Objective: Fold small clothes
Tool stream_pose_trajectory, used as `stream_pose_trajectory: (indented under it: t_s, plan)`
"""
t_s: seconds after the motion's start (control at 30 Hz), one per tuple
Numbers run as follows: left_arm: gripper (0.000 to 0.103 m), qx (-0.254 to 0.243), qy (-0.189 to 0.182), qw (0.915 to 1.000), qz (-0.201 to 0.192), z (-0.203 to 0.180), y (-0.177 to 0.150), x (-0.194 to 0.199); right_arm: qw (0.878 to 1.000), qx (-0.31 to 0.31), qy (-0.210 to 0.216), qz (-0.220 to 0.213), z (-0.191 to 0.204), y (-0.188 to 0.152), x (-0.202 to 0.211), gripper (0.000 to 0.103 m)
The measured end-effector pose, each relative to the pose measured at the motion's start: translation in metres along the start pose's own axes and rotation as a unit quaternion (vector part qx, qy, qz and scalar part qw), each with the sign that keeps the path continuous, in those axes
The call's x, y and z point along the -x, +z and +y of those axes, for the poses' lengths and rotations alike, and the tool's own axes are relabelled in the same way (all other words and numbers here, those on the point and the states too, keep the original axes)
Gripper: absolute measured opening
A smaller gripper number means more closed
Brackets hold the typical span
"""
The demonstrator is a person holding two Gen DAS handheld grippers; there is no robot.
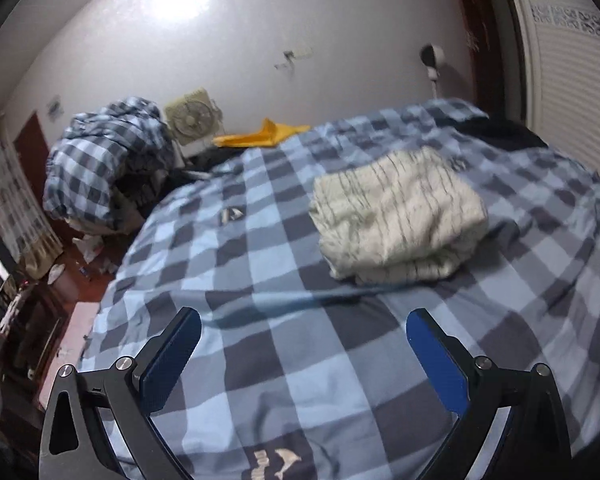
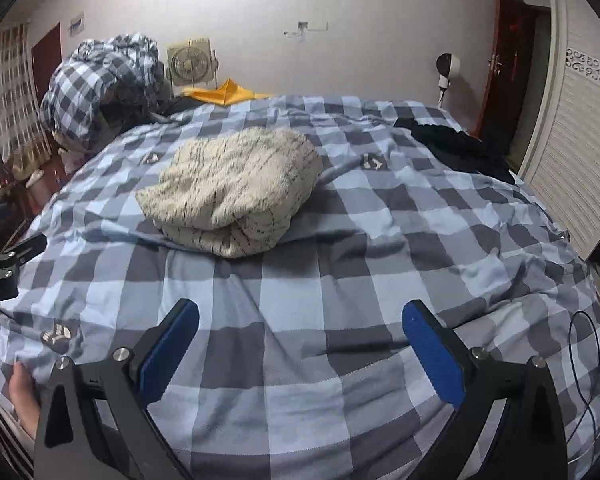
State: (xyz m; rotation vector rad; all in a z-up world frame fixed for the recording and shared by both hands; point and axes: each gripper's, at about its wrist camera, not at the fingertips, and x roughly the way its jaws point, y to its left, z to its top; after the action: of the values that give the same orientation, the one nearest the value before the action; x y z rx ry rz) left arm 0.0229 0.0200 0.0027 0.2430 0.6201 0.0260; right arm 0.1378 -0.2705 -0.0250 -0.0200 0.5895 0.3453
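So both tools are wide open, holding nothing. Sweater (image 2: 236, 196) sits folded on the bed (image 2: 340, 280): 11 o'clock from the right tool (image 2: 300, 344), 1 o'clock from the left tool (image 1: 304, 352). Neither looks clearly nearer.

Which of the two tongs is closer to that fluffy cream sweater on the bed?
It is too close to call. The left tongs sit short of the cream sweater, which lies ahead to their right. The right tongs have it ahead, slightly left. Both are open and apart from it.
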Motion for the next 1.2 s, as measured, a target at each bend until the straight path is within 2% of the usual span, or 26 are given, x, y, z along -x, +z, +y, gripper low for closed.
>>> stream_pose_trajectory:
  t_s: [0.13,0.23,0.33,0.43,0.67,0.8,0.97,1.2]
  plan:
    - [0.103,0.008,-0.010,0.9999,0.008,-0.001,-0.001,-0.001,1.000,0.002,0.008,-0.007,-0.001,-0.001,0.004,0.100]
    - [0.103,-0.014,-0.003,0.9993,0.034,-0.004,0.000,-0.006,1.000,0.012,0.012,-0.004,0.004,-0.001,0.002,0.100]
    - [0.103,-0.026,-0.008,0.9991,0.032,-0.005,0.002,-0.004,1.000,0.023,0.014,0.002,0.011,-0.002,0.000,0.100]
    - [0.103,-0.016,-0.025,0.9988,0.039,-0.003,0.003,-0.003,0.999,0.031,0.011,0.001,0.016,-0.003,0.001,0.100]
    - [0.103,-0.012,-0.015,0.9990,0.040,-0.006,0.000,-0.005,1.000,0.029,0.007,0.002,0.018,-0.004,0.003,0.100]
    - [0.103,0.005,-0.030,0.9984,0.048,-0.001,0.002,-0.006,1.000,0.027,0.007,0.002,0.016,-0.004,0.003,0.100]
    - [0.103,0.001,-0.052,0.9966,0.064,0.000,0.004,-0.008,1.000,0.030,0.007,0.004,0.016,-0.004,0.005,0.100]
    - [0.103,-0.041,-0.031,0.9956,0.078,-0.011,0.000,-0.014,0.999,0.037,0.008,0.007,0.016,-0.003,0.002,0.100]
